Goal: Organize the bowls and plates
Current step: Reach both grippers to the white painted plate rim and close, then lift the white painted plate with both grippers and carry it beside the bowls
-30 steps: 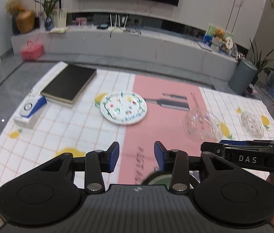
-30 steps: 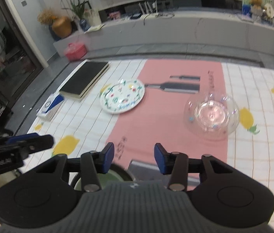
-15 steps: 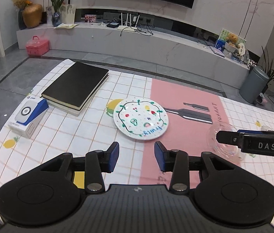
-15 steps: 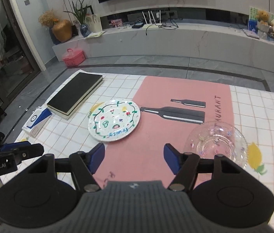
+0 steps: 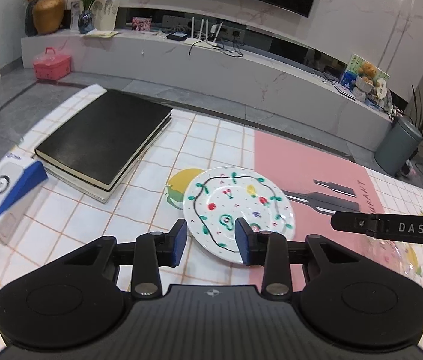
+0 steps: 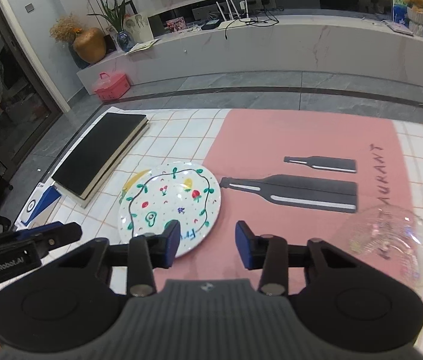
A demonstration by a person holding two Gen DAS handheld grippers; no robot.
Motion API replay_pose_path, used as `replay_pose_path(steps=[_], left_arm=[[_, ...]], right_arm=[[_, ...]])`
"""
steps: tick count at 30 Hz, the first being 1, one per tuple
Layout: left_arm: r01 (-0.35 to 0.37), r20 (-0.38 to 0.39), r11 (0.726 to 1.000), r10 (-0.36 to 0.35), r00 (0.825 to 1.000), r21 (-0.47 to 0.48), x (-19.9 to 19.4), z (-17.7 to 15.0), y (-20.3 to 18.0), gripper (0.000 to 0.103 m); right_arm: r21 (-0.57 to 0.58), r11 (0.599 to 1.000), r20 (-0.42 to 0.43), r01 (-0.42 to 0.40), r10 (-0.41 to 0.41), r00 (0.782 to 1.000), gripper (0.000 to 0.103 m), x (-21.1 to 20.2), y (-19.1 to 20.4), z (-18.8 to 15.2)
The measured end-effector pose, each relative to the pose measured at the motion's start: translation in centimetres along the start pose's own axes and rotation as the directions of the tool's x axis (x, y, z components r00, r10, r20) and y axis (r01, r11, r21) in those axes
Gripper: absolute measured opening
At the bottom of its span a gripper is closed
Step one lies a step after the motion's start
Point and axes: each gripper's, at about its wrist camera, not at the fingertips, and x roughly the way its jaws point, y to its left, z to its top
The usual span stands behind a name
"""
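A white plate point(image 5: 235, 207) painted with fruits lies on the tablecloth, half on the pink mat; it also shows in the right wrist view point(image 6: 169, 207). My left gripper point(image 5: 210, 241) is open and empty, its fingertips over the plate's near edge. My right gripper point(image 6: 207, 244) is open and empty, just right of the plate's near edge. A clear glass bowl point(image 6: 391, 240) sits on the mat to the right; it shows dimly in the left wrist view point(image 5: 397, 255) behind the right gripper's finger.
A black book point(image 5: 103, 138) lies at the table's far left, with a blue-and-white box point(image 5: 4, 192) next to it. The pink mat point(image 6: 301, 156) with bottle prints covers the middle. Floor and a low TV bench lie beyond the table's far edge.
Both grippers have moved forward and lower toward the painted plate, which now looks much closer. The right gripper's jaws widened and then narrowed a little. Nothing has been grasped.
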Motion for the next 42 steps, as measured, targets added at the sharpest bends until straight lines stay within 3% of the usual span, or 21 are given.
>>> replay_pose_path(steps=[11,18,26,42], left_arm=[[0.049,-0.029,0.994,-0.052,0.998,-0.098,5.1,-0.4,2.8,0.036],[0.045,-0.041,0.991,-0.051,0.998,-0.129,6.6,-0.4,3.4,0.029],[0.056,-0.032,0.987,-0.061,0.998,-0.148,7.3,-0.2,3.6,0.021],[0.048,-0.020,0.984,-0.053,0.998,-0.171,6.6,-0.3,3.7,0.013]], right_arm=[[0.023,1.000,-0.039,-0.016,0.017,0.999,0.025,6.1,-1.3,0.4],[0.052,0.998,-0.054,-0.030,0.033,0.998,0.023,8.0,-1.7,0.3],[0.070,0.995,-0.039,-0.071,0.074,0.996,0.013,8.7,-1.9,0.2],[0.140,0.985,-0.045,-0.098,0.105,0.993,0.007,7.7,-2.6,0.2]])
